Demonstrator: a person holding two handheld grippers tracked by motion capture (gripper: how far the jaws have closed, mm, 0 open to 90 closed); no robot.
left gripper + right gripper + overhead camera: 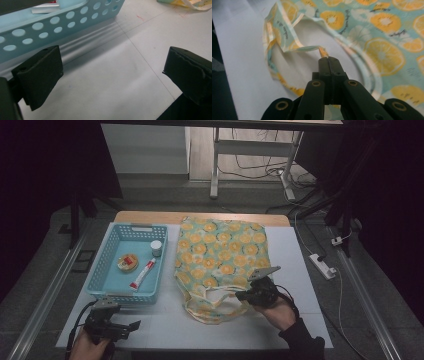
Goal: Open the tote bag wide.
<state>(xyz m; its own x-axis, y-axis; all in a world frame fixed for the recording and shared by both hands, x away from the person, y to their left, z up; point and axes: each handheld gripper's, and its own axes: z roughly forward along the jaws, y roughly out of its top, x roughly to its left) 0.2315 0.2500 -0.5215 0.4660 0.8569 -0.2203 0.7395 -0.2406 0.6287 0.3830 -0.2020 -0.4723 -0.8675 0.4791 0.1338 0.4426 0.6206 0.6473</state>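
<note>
Your left gripper (134, 325) hovers low over the bare white table (165, 325) at its near left corner, just in front of the light blue perforated basket (102, 270); its jaws stand wide apart with nothing between them, as the left gripper view shows. In the basket lie a small round tin (127, 262), a red-and-white tube (142, 274) whose long axis runs from near left to far right, and a small white cup (156, 248) at the far side. To the right of the basket, the orange-slice print tote bag (222, 252) lies flat on the table, its long axis running away from you, its closed bottom at the far edge and its mouth and handles (212, 305) pointing toward you. Your right gripper (239, 295) sits at the bag's near end, pointing left; its jaws are pressed together, pinching a thin strip of handle (310, 48), and that strap is drawn taut and raised off the table.
</note>
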